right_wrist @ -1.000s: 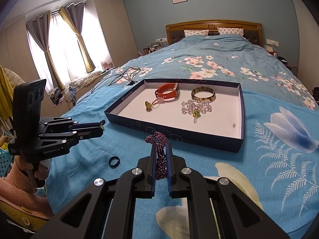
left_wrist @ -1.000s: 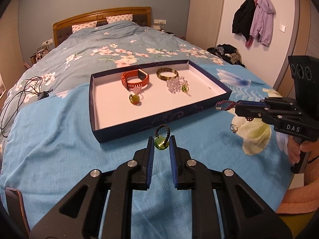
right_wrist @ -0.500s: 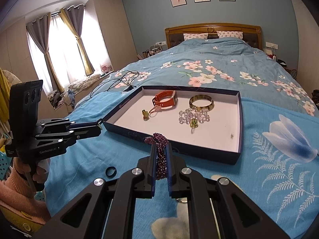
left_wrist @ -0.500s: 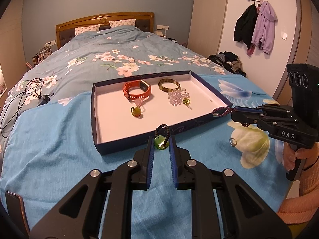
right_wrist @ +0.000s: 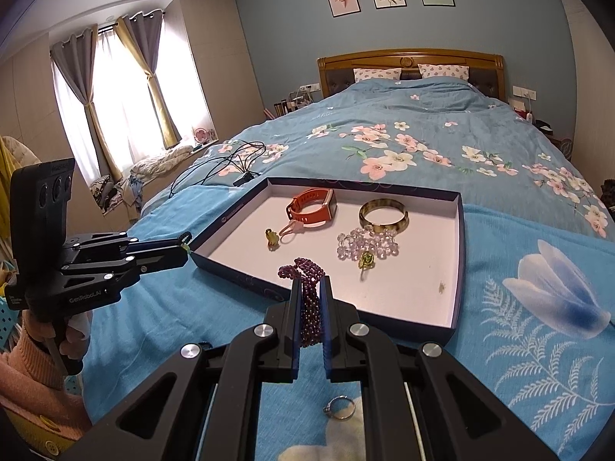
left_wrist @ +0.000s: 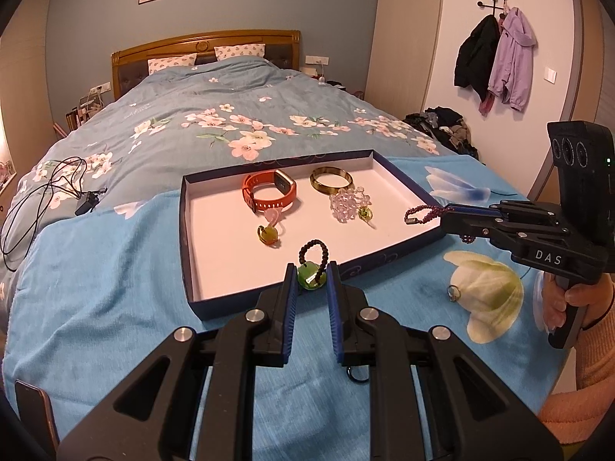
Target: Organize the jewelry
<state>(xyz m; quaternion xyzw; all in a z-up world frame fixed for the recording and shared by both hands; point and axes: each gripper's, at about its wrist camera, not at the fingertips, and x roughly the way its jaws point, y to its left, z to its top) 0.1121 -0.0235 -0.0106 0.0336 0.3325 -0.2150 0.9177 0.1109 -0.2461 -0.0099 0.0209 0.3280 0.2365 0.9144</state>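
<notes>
Left wrist view first: we see the bed (left_wrist: 238, 115) with its blue floral cover filling the room, and on its near end lies the shallow dark-blue tray (left_wrist: 184, 238) with a pale floor.

Inside the tray, toward twelve o'clock, we find the orange watch (left_wrist: 269, 192) and, just beside it at its three o'clock, the amber bangle (left_wrist: 331, 180). Nearer us lies the clear bead bracelet (left_wrist: 348, 205) with a small green charm touching its lower edge, and at the watch's six o'clock a small green pendant on a pink loop (left_wrist: 269, 232).

Our left gripper (left_wrist: 312, 280) is clamped on the green jade charm (left_wrist: 310, 278), whose dark beaded loop stands up above the fingers, just in front of the tray's near wall. At three o'clock in the same view our right gripper (left_wrist: 442, 217) reaches over the tray's right corner, held by a hand (left_wrist: 565, 303) in a pink sleeve.

From the right wrist view, that gripper's jaws are closed tight on the purple bead bracelet (right_wrist: 305, 299), which bunches above the fingers and hangs between them.

Two small things rest on the cover outside the tray: a silver ring (right_wrist: 340, 407) and a black ring (left_wrist: 357, 374), each partly hidden under a gripper.
</notes>
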